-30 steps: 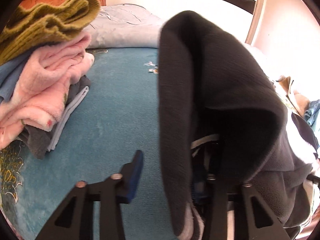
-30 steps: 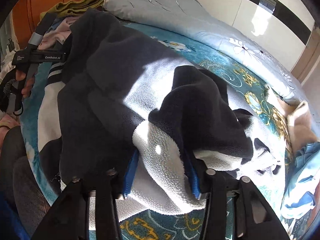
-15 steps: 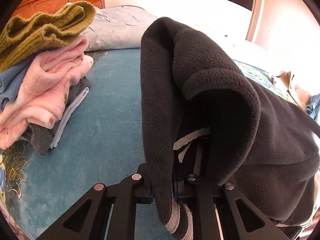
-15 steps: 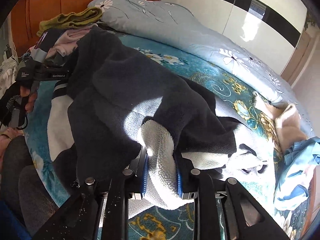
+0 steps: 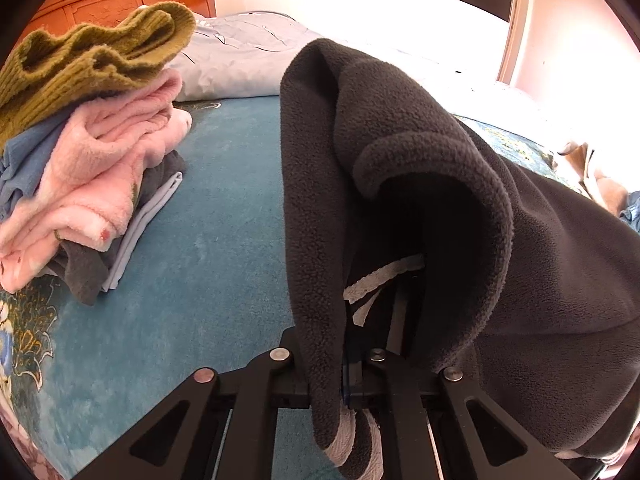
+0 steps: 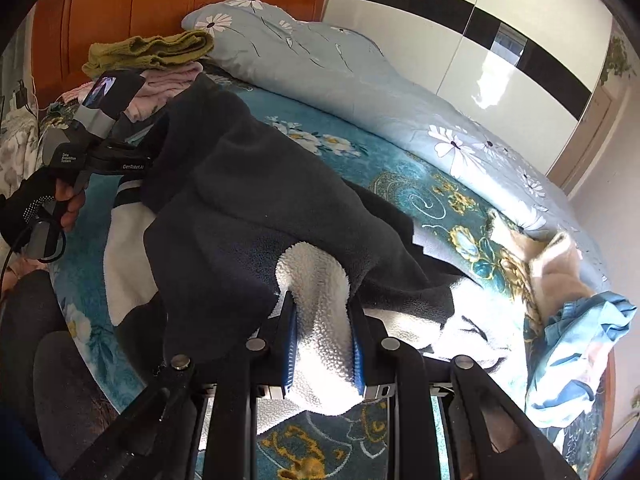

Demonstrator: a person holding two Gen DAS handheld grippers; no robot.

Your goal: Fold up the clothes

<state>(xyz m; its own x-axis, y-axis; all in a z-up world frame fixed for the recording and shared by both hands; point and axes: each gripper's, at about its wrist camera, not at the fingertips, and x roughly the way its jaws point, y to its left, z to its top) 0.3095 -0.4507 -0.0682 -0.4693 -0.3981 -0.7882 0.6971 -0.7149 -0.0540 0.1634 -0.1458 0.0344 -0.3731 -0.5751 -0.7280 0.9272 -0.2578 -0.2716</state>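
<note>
Now, on a bed with a teal flowered bedspread (image 5: 188, 280), I hold a dark fleece garment (image 5: 420, 168) between two handheld grippers; my left gripper (image 5: 344, 384) has its jaws nearly together, pinching one dark edge of the fleece, which rises in a tall fold straight ahead of the fingers and drapes away to the right; a strip of its white lining hangs below the jaws. In the right wrist view my right gripper (image 6: 323, 344) stands narrow, its blue pads (image 6: 289, 344) pressed on a thick roll of the garment's white fluffy lining, with the dark outer side (image 6: 240, 208) spread ahead and to the left, up to the left gripper (image 6: 132, 164) and the gloved hand (image 6: 36, 204) that carries it; the fleece stretches between the two grips, part of it resting on the bedspread. To the left of the left gripper, apart from the fleece, sits a pile of folded clothes (image 5: 92, 168): an olive knit on top, pink fleece under it, blue and grey pieces below. A pale blue flowered quilt (image 6: 360, 80) lies along the far side, before a wooden headboard (image 6: 160, 12); more loose clothes (image 6: 576, 344) lie near the bed's right edge.
</note>
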